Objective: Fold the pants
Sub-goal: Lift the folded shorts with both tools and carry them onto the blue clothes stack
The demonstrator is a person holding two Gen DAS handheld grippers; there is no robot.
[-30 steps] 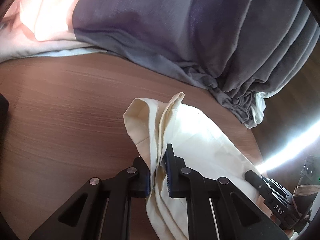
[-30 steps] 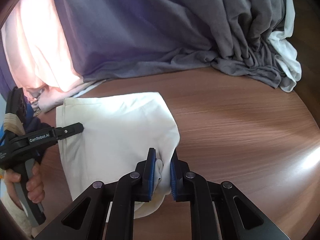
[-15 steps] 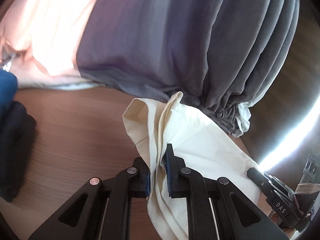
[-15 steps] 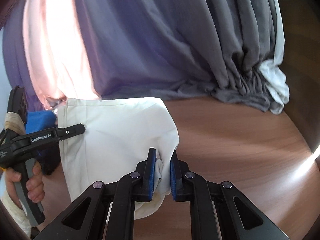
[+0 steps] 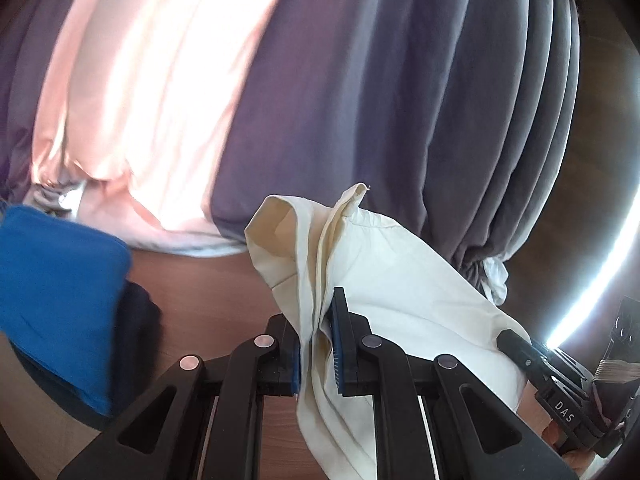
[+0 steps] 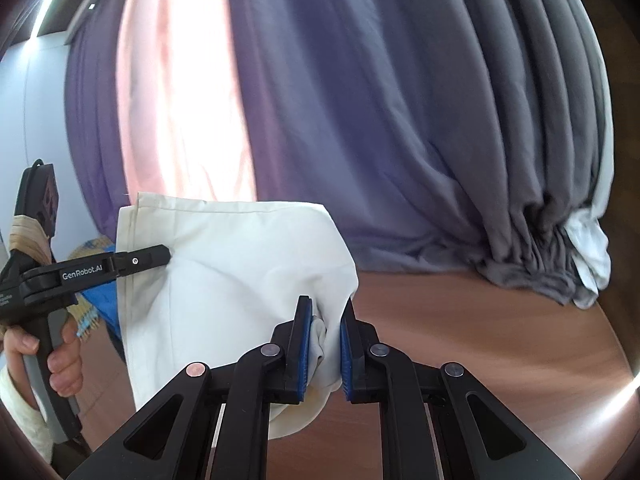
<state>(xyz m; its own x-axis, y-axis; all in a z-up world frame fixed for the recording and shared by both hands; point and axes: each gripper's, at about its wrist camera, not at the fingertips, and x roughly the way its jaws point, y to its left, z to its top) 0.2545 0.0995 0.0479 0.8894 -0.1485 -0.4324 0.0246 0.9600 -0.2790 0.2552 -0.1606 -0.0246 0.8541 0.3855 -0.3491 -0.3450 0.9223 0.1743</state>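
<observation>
Cream pants (image 6: 240,280) are held aloft, pinched in the left gripper (image 5: 318,344) and right gripper (image 6: 325,344). Thin bunched cloth could be lost from either narrow pinch, or snagged on the blue garment (image 5: 56,300) below.

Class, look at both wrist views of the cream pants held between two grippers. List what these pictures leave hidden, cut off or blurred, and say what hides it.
- Cream pants, left wrist view: the lower part is cut off by the frame edge, behind the left gripper.
- Pants in the right wrist view: the hem is hidden behind the right gripper.
- Blue cloth, left wrist view: blurred, cut off at the edge; its kind is unclear.
- Wooden table: the far part is covered by the grey curtain.
</observation>
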